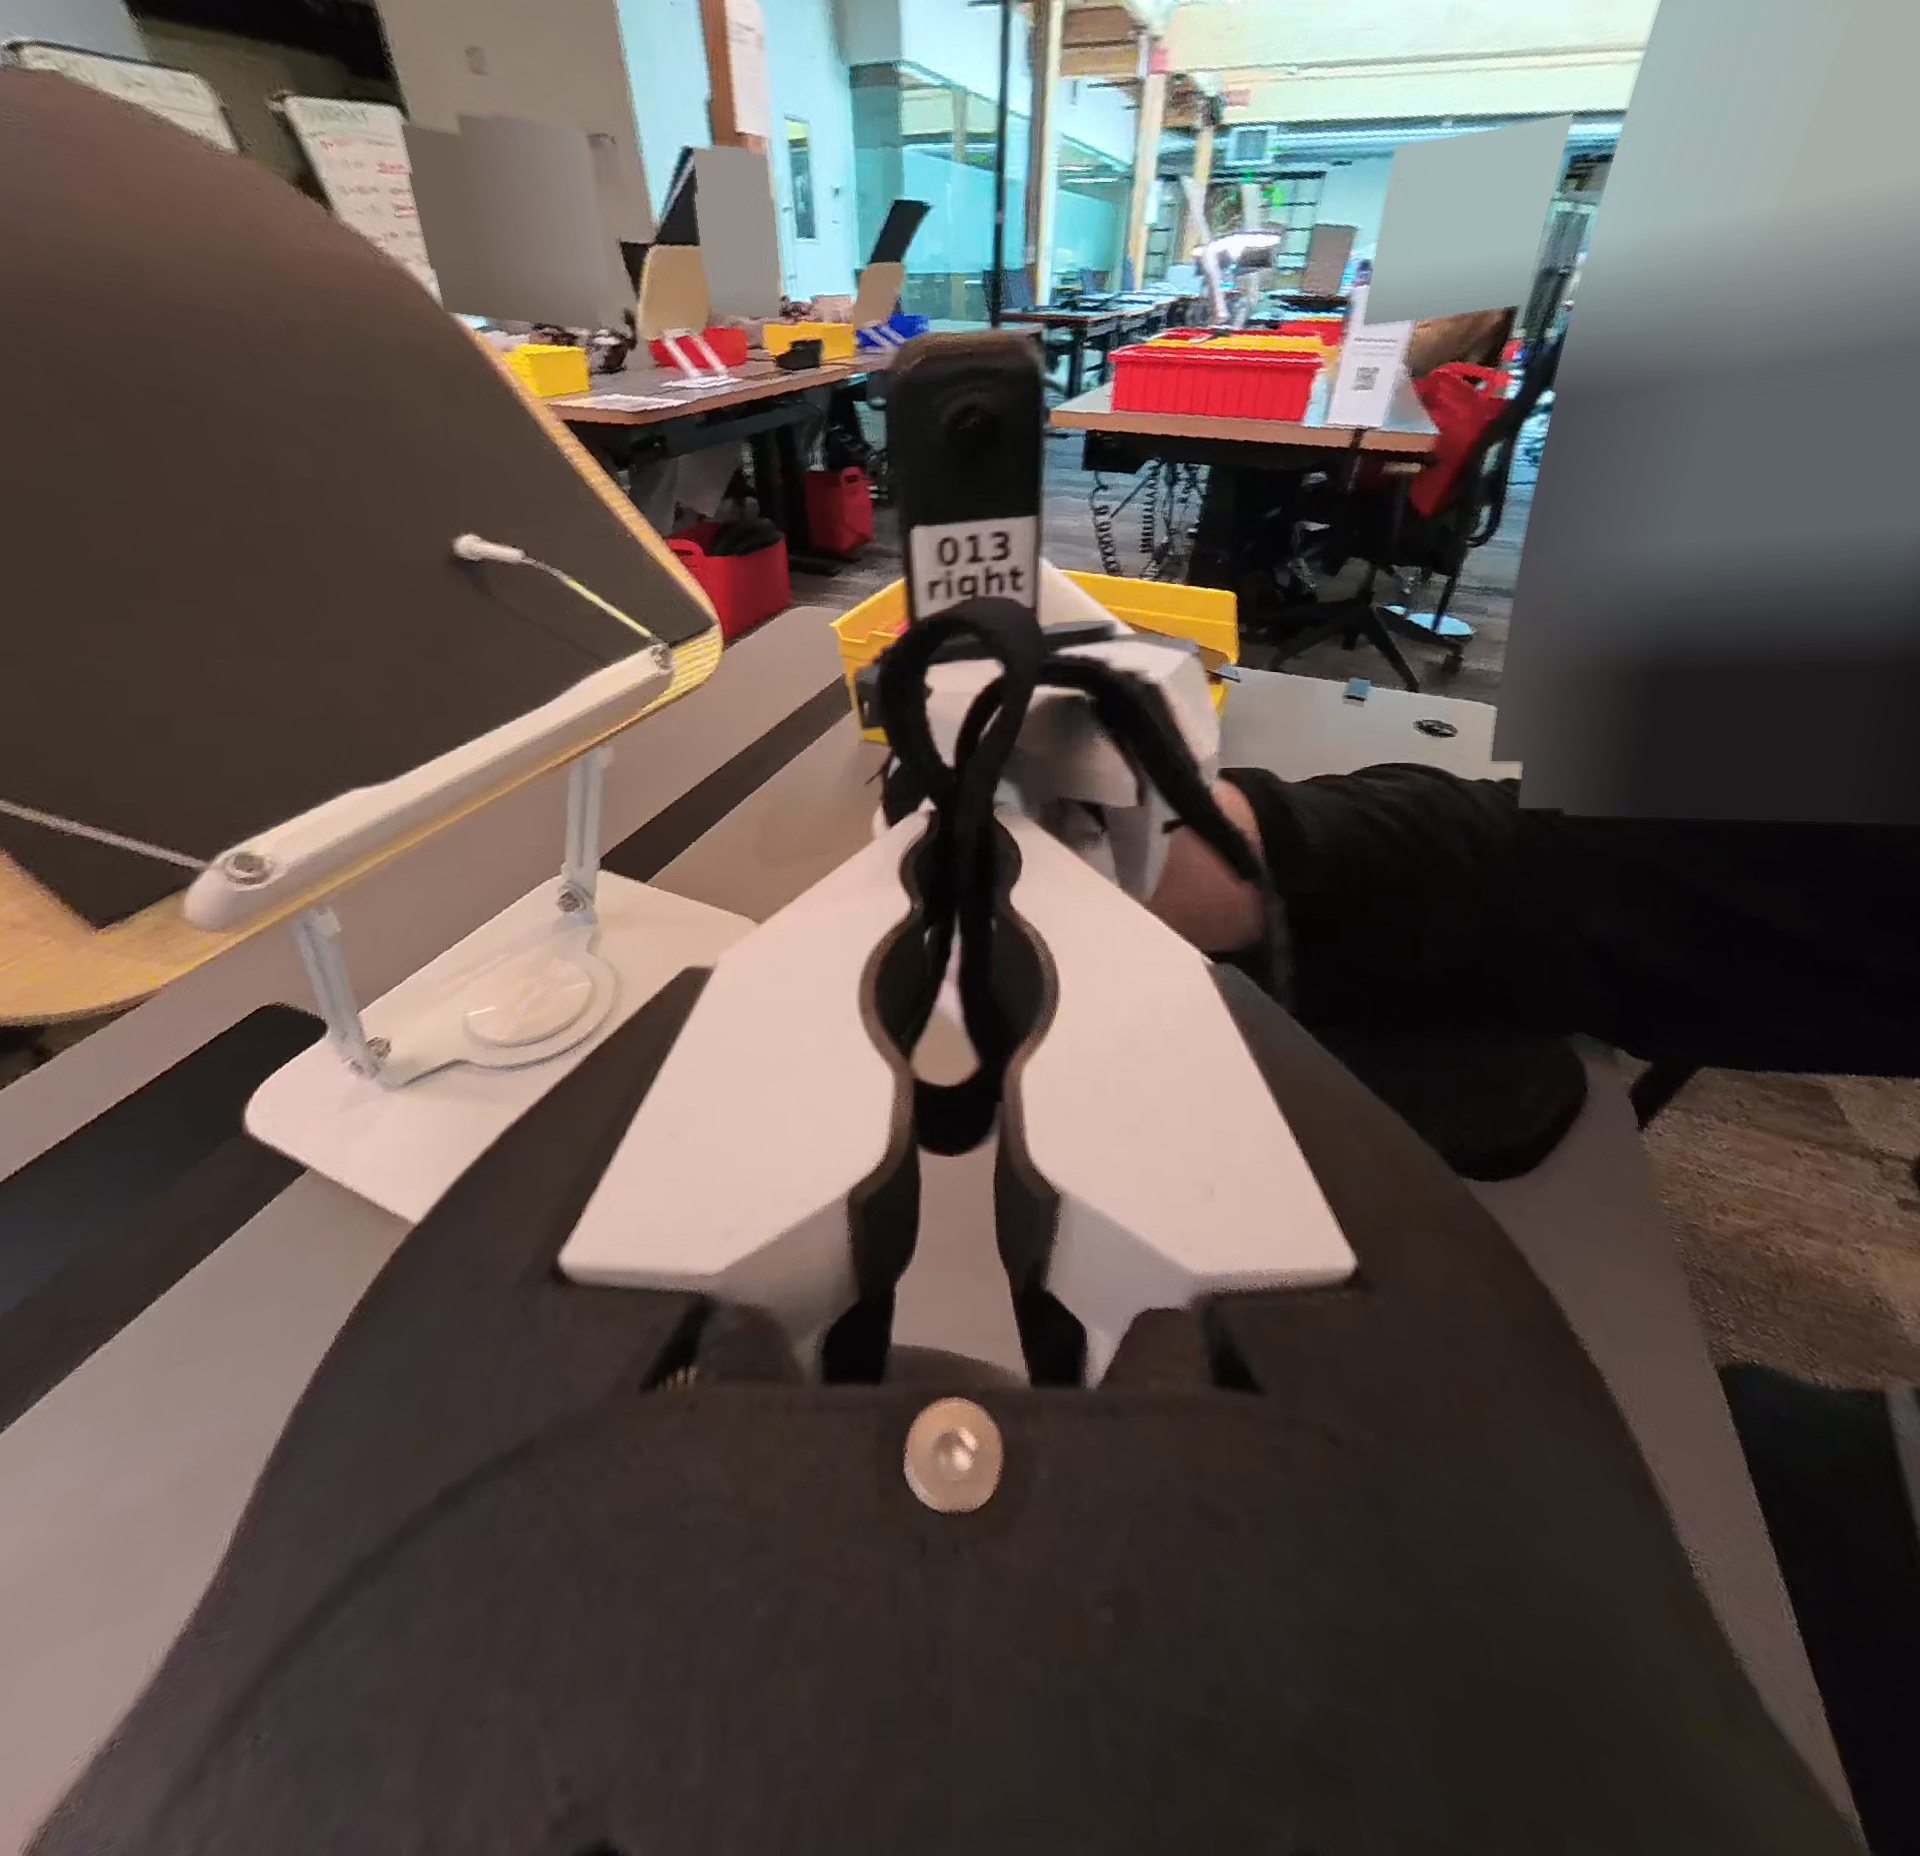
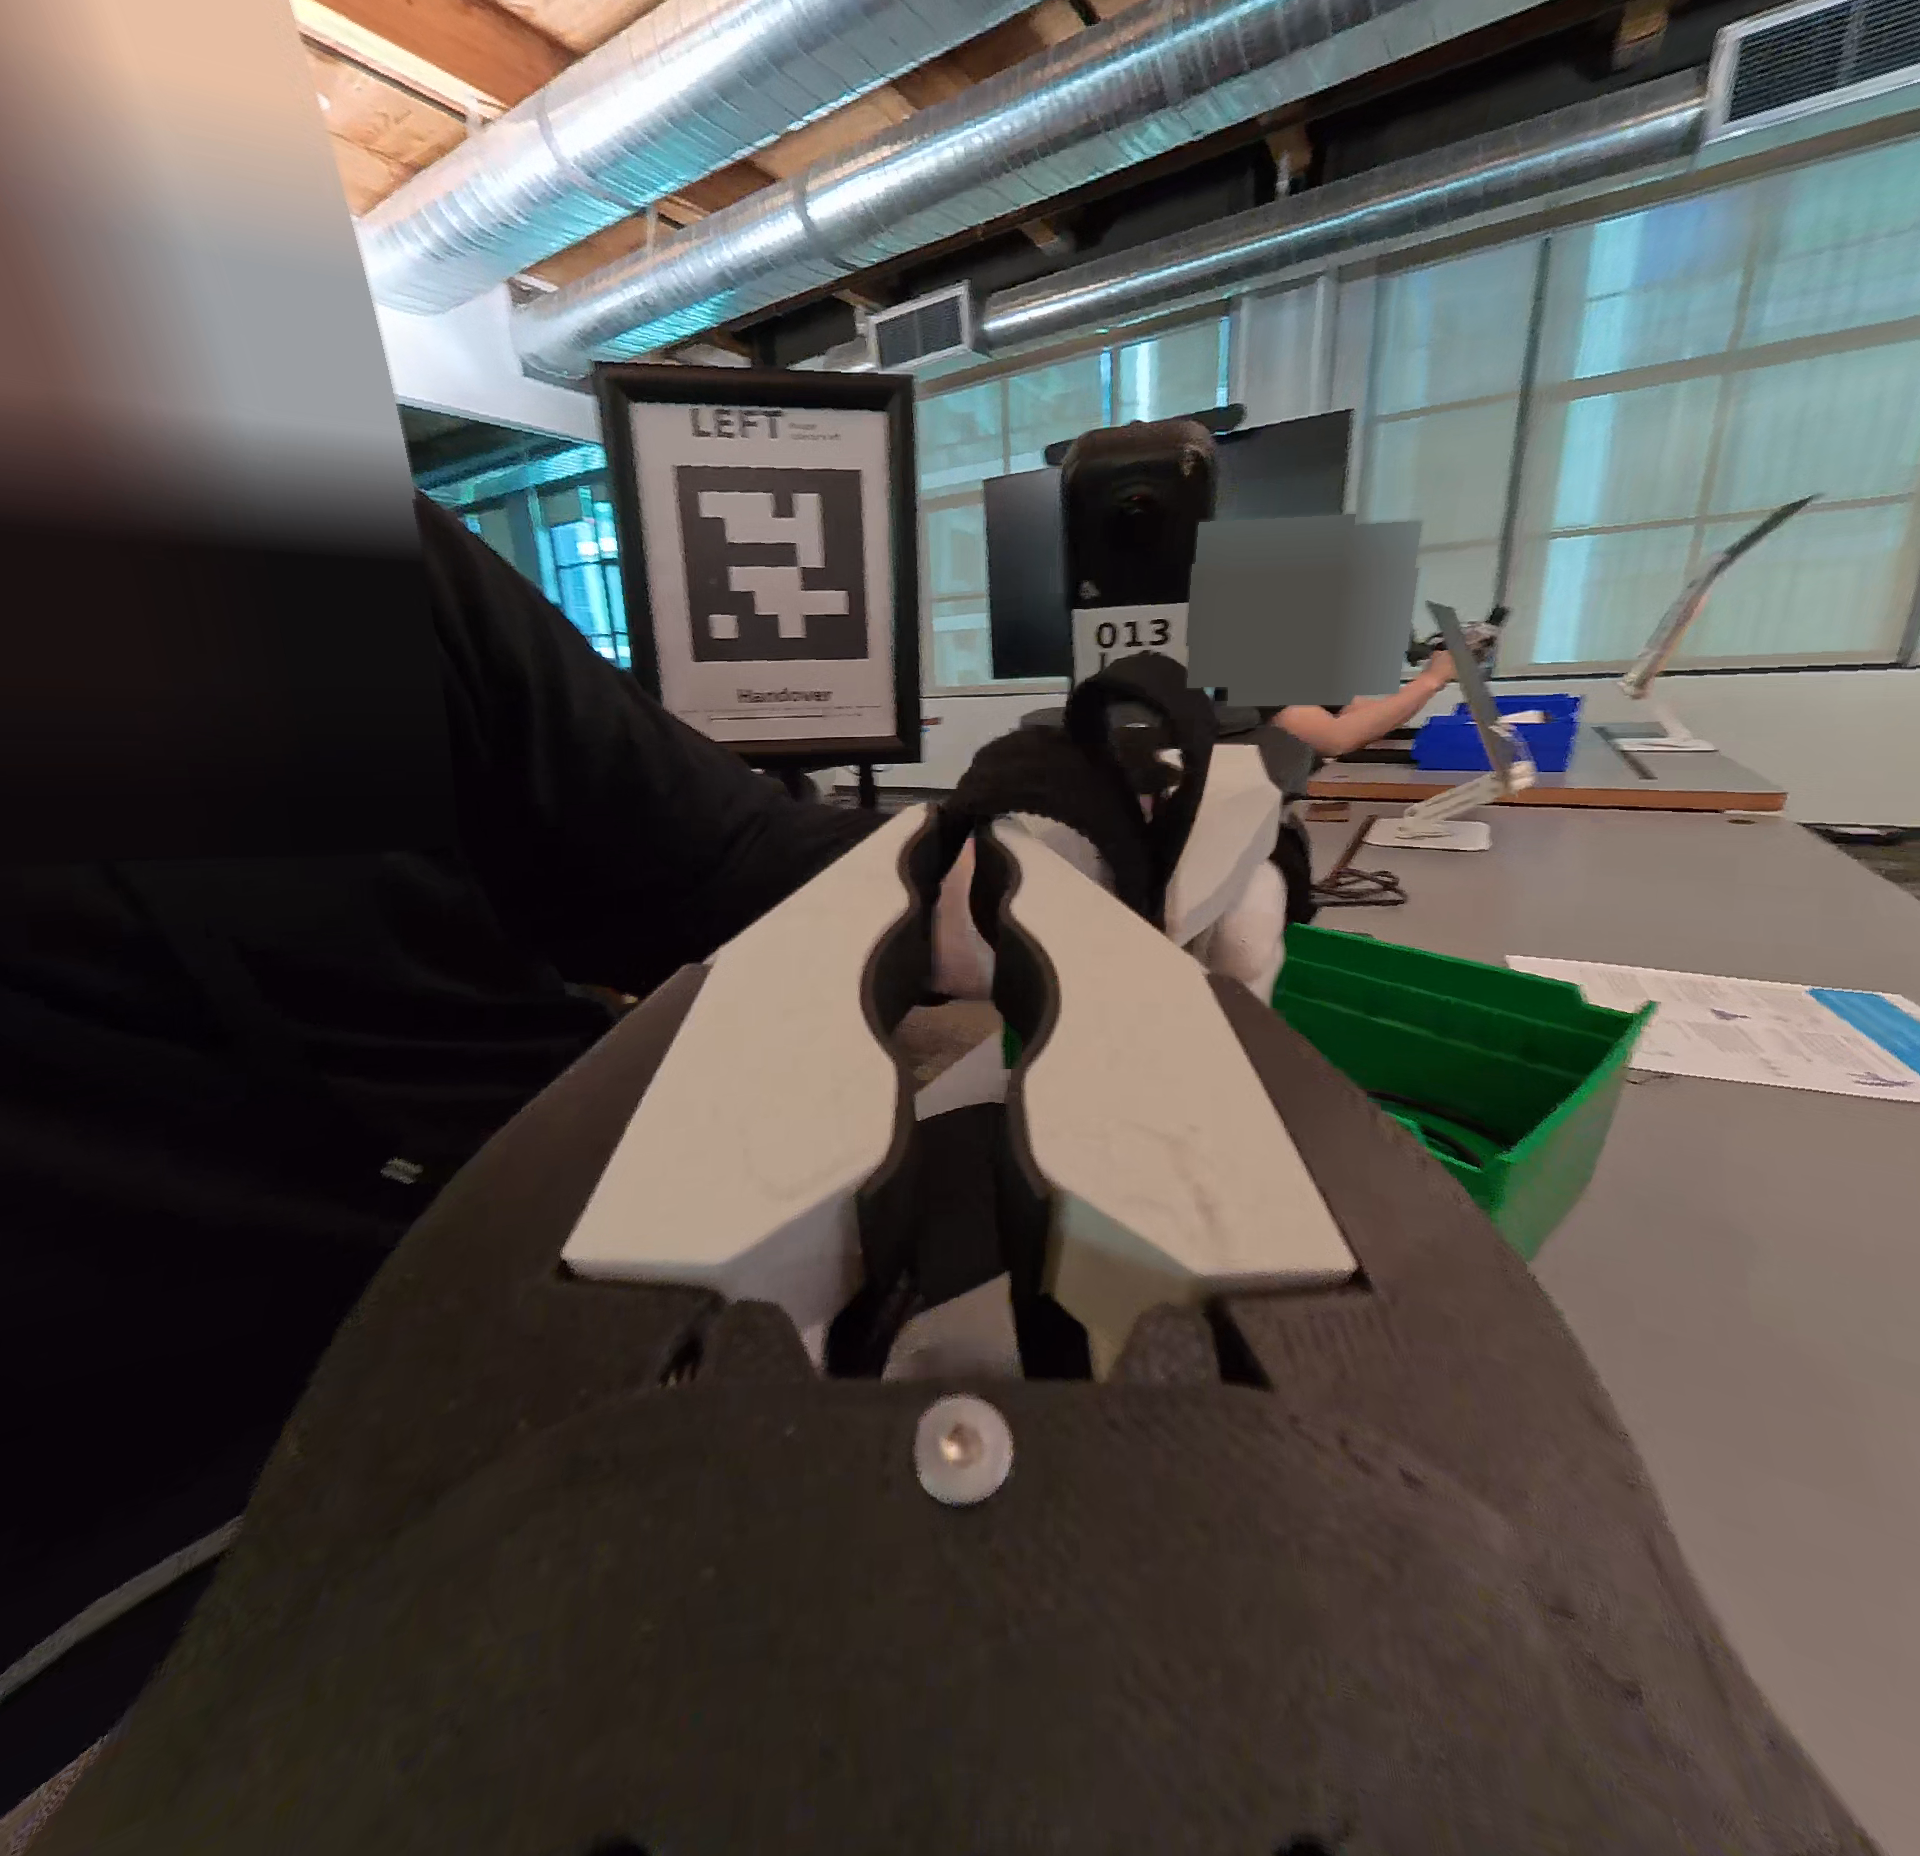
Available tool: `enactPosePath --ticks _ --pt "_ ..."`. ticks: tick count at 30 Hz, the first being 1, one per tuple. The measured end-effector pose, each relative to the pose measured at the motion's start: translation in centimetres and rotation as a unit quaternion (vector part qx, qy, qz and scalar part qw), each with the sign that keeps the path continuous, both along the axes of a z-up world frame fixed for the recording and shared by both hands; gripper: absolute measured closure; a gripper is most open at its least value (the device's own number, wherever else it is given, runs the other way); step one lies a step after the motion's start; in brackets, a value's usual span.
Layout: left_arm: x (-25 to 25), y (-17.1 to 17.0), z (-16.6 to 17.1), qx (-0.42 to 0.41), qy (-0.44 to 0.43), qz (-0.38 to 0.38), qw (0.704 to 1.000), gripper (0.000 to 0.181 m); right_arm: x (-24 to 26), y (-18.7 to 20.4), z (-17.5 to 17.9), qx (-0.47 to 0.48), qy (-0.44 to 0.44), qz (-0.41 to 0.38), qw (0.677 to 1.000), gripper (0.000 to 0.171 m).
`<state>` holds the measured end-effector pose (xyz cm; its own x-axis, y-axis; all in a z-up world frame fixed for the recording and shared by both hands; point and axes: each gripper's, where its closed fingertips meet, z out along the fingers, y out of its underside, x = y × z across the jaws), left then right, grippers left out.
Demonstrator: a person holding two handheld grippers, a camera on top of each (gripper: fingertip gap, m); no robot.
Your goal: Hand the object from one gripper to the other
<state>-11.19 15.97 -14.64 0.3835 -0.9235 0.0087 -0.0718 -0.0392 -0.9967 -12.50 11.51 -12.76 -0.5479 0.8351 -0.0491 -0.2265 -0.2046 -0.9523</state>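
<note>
1. While the two grippers are held nose to nose above the grey table (image 2: 1714, 1287), a green bin (image 2: 1475, 1079) is seen just beside the right one and a yellow bin (image 1: 1164, 611) behind it in the left wrist view.
2. The left gripper (image 1: 951, 850) is seen with its jaws nearly together, clamped on a black strap (image 1: 961, 767) that runs between the pads.
3. The right gripper (image 2: 961, 850) is also nearly closed, and the black strap (image 2: 1132, 798) enters between its tips; whether it is truly pinched there cannot be told for sure.
4. The strap is therefore held in the air between both grippers, its loops draped over the white fingers of each.
5. The step in hand is judged to be the exchange itself, with both sides on the object.
6. For the next move, a firm grip of the receiving gripper should be confirmed first; then the giving jaws must be opened and drawn back slowly, because the loops could catch on a finger.
</note>
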Motion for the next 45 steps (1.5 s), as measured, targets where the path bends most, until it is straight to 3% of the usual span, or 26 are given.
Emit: enactPosePath --ticks 5,9,14,17,23,26,28,32,36,39,45 --pt "-1.7 1.3 0.9 -0.028 -0.043 0.025 0.998 0.179 0.3 1.3 0.3 0.065 -0.012 -0.08 0.995 0.125" --pt "-2.3 1.6 1.1 -0.057 -0.065 0.023 0.996 0.18 1.0 4.0 0.7 0.127 -0.014 -0.183 0.975 0.131" --pt "-1.5 1.1 0.5 -0.08 -0.068 0.0 0.994 0.179 0.4 6.4 -0.4 0.304 -0.041 -0.342 0.888 0.139" --pt "-1.1 0.8 0.3 -0.082 -0.067 -0.013 0.994 0.179 0.1 5.4 -0.7 0.321 -0.041 -0.325 0.889 0.139" --pt "-1.2 -0.1 1.7 -0.066 -0.078 -0.039 0.994 0.179 4.8 5.6 2.7 0.163 0.057 -0.228 0.958 0.14" --pt "-0.9 -0.7 1.9 -0.062 -0.079 -0.056 0.993 0.179 5.7 7.2 3.1 0.139 0.066 -0.247 0.957 0.146" --pt "-0.6 -0.8 1.7 -0.063 -0.073 -0.06 0.994 0.179 4.8 7.3 2.1 0.174 0.036 -0.267 0.947 0.147" --pt "0.1 -0.8 0.9 -0.071 -0.065 -0.066 0.993 0.179 2.0 4.3 0.5 0.28 0.007 -0.264 0.923 0.144" --pt "0.4 -0.8 0.4 -0.075 -0.053 -0.067 0.994 0.179 1.3 3.2 1.7 0.299 0.031 -0.29 0.908 0.145" --pt "0.5 -0.9 -0.1 -0.078 -0.042 -0.067 0.994 0.179 0.9 3.1 1.5 0.308 0.028 -0.295 0.904 0.169" --pt "0.3 -0.9 0.2 -0.08 -0.053 -0.067 0.993 0.178 0.8 3.5 1.4 0.29 0.011 -0.29 0.912 0.171"
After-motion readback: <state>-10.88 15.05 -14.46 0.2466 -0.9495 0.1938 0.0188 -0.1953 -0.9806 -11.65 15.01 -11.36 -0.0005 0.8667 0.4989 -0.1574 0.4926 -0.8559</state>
